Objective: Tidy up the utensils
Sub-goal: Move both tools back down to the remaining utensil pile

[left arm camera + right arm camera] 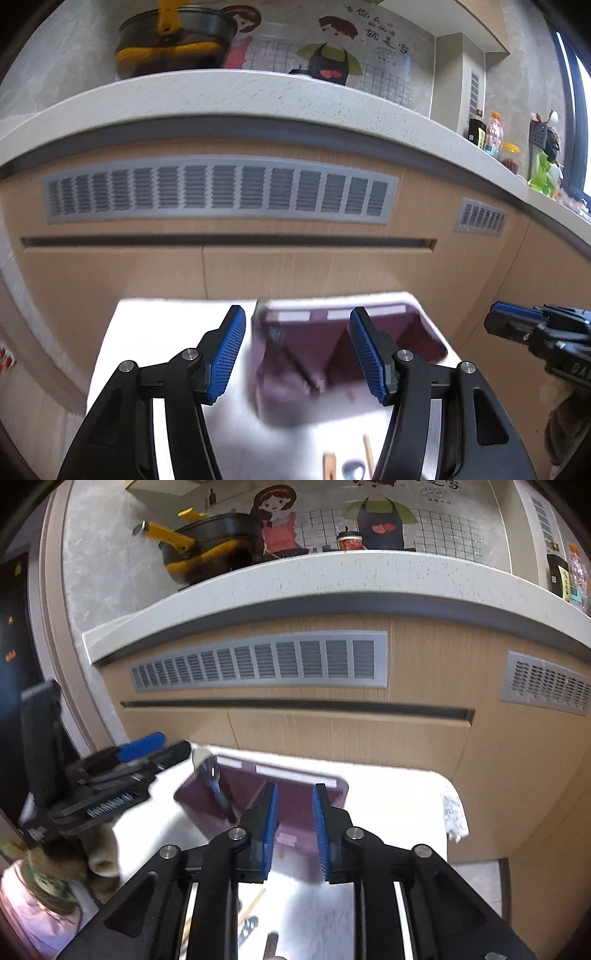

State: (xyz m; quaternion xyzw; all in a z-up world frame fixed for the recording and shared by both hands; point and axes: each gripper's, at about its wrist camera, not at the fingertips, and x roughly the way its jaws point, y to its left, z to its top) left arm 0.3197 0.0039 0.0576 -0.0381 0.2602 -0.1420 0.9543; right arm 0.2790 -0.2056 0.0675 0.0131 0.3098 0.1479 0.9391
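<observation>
Left gripper (297, 354) fingers wide, empty, over purple organizer tray (321, 354); right gripper (295, 830) fingers narrowly apart, empty; utensils (255, 908) on white table (399, 801) below

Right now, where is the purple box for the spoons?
The purple box sits on the white table, just ahead of both grippers, below the wooden cabinet. A blue utensil already stands in its left compartment.

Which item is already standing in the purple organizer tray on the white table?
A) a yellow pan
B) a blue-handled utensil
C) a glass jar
B: the right wrist view shows a blue-handled utensil leaning inside the purple organizer tray's left compartment.
</observation>
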